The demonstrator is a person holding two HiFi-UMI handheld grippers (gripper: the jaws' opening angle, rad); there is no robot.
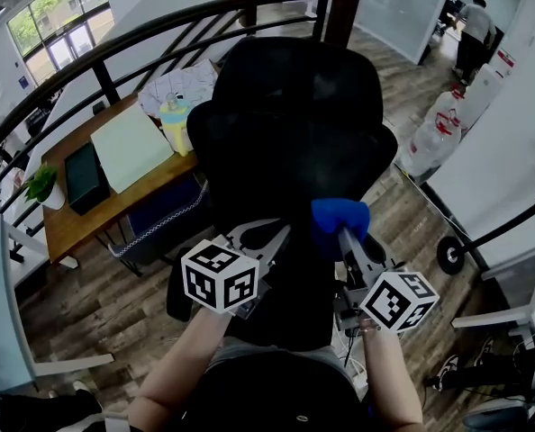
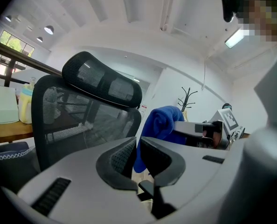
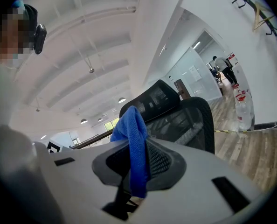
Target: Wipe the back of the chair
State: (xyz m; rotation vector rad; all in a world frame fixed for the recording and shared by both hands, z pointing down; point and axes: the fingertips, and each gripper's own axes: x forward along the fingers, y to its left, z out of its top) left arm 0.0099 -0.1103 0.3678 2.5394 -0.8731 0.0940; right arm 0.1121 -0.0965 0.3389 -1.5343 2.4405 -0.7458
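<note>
Grippers first, bc that's where the action is. Right gripper is clamped on a blue cloth. In the right gripper view the cloth is pinched between the jaws, bunched up above them w/ a tail hanging below. Left gripper is pretty much closed w/ nothing in it. In the left gripper view its jaws sit nearly together, and the blue seen past them is just the other gripper's cloth. Both are held low, side by side, marker cubes facing up toward the person.

Black mesh chair is right in front of them, its back facing the grippers, headrest on top. Cloth is up against the lower part of the back, tho I can't tell if it's actually touching. Left gripper view shows the see-thru mesh back off to the left.

Past the chair there's a wooden desk w/ a pale pad, a yellow bottle and a small plant at its end. A curved dark railing runs behind, and someone's standing in a doorway far right.
</note>
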